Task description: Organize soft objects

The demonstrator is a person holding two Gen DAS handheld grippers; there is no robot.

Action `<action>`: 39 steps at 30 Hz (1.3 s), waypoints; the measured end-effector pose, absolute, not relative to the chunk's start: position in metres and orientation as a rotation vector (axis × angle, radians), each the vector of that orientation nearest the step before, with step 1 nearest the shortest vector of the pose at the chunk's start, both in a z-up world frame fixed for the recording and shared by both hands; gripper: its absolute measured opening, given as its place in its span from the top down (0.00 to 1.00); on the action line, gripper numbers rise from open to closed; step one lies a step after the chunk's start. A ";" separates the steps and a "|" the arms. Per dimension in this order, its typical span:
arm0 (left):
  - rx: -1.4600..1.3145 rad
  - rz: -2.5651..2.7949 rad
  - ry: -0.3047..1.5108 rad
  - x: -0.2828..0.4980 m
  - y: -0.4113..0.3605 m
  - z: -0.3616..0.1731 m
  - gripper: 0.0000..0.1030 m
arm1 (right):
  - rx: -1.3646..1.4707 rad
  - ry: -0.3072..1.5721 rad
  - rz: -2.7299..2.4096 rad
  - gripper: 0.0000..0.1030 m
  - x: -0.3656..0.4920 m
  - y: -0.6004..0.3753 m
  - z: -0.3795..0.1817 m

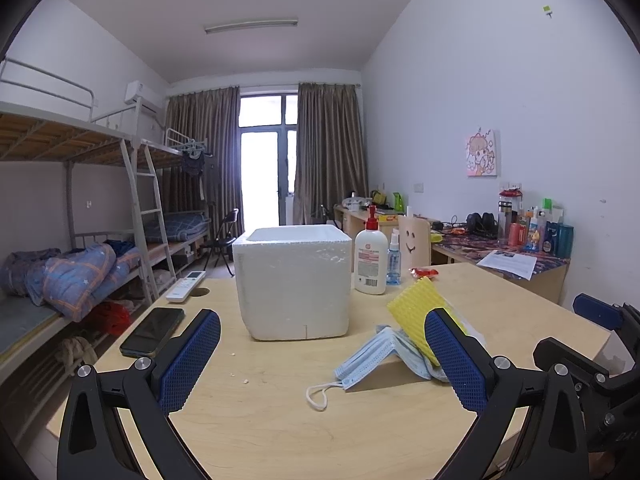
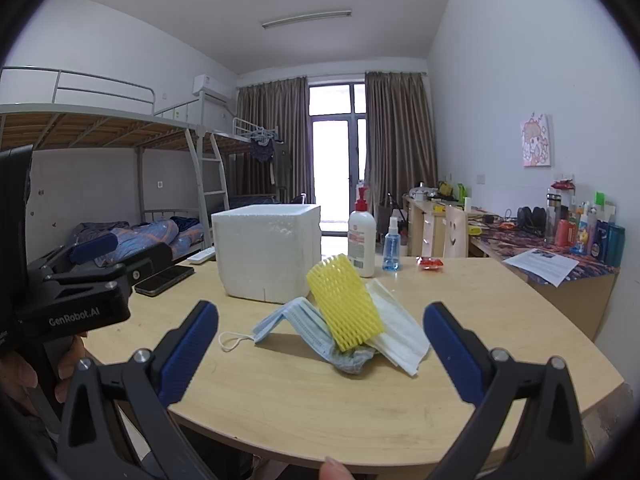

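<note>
A pile of soft things lies on the wooden table [image 2: 460, 364]: a yellow foam net sleeve [image 2: 345, 304] leaning on blue face masks [image 2: 298, 320], a white mask [image 2: 400, 328] and a grey cloth [image 2: 352, 362]. The pile also shows in the left wrist view, with the yellow sleeve [image 1: 416, 312] and blue masks [image 1: 374, 354]. A white foam box [image 1: 294, 280] [image 2: 267, 252] stands open-topped behind. My left gripper [image 1: 322, 360] is open and empty, left of the pile. My right gripper [image 2: 320, 354] is open and empty, just in front of the pile.
A black phone [image 1: 153, 331] and a white remote [image 1: 186, 286] lie at the table's left. A lotion pump bottle [image 1: 371, 258], a small spray bottle [image 1: 394, 260] and a red packet [image 1: 424, 272] stand behind the pile. A cluttered desk [image 1: 516, 248] lines the right wall; bunk beds [image 1: 80, 264] stand left.
</note>
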State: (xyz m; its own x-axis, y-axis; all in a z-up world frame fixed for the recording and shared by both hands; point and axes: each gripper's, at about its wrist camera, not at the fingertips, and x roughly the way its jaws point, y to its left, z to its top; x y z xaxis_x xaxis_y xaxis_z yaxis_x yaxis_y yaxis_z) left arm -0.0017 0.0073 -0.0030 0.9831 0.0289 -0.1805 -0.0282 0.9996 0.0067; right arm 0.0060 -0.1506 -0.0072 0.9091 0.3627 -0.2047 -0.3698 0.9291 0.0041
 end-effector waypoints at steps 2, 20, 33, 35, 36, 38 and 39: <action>0.002 0.029 0.181 -0.001 0.008 -0.003 0.01 | -0.035 0.205 0.378 0.00 0.006 -0.151 -0.007; 0.007 0.006 0.216 0.012 0.012 0.003 0.01 | -0.052 0.218 0.359 0.00 0.020 -0.148 -0.002; -0.011 -0.010 0.240 0.039 0.020 0.004 0.01 | -0.088 0.282 0.389 0.00 0.061 -0.138 0.010; -0.004 -0.024 0.241 0.043 0.020 0.003 0.01 | -0.092 0.287 0.380 0.00 0.065 -0.136 0.012; 0.000 -0.033 0.237 0.045 0.020 0.001 0.01 | -0.093 0.288 0.373 0.00 0.067 -0.136 0.012; 0.011 -0.048 0.235 0.047 0.020 -0.001 0.01 | -0.083 0.287 0.354 0.00 0.069 -0.134 0.013; 0.018 -0.059 0.237 0.050 0.021 -0.002 0.01 | -0.082 0.287 0.348 0.00 0.070 -0.133 0.013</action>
State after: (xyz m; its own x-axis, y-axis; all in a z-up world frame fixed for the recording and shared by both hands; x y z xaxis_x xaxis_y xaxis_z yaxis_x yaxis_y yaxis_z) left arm 0.0502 0.0210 -0.0021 0.9702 -0.0562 -0.2356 0.0605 0.9981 0.0111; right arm 0.0703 -0.1328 0.0134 0.9002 0.3240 -0.2910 -0.3470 0.9374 -0.0298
